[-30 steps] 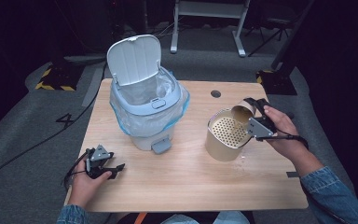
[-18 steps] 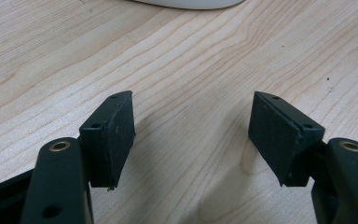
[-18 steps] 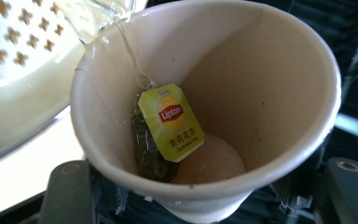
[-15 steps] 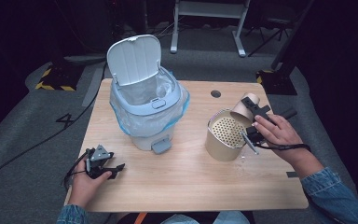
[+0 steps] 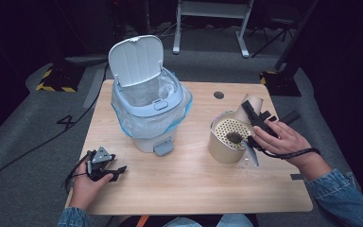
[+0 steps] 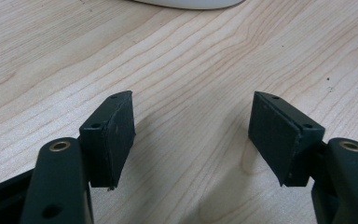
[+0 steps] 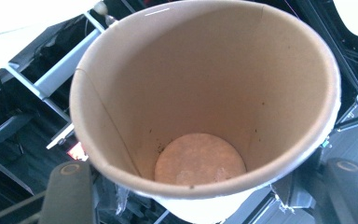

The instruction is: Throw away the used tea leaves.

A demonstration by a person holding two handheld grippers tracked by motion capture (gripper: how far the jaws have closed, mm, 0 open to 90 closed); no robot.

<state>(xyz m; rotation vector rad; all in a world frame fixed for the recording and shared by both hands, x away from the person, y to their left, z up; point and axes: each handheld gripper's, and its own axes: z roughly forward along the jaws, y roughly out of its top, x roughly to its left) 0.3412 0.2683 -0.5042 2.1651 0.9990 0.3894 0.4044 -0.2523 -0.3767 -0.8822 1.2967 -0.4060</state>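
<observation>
Two hand-held grippers work at a pale wooden table in the high view: the right gripper clamps a brown paper cup, tipped mouth-down over a tan cylindrical container with a perforated insert on which a dark clump lies, so the emptying step appears to be in hand, and the next move likely calls for carrying the cup to the open, bag-lined pale blue pedal bin. In the left gripper view, the left gripper rests on bare wood, jaws wide, holding nothing. In the right gripper view, the cup sits gripped between the jaws, empty save dark specks.
</observation>
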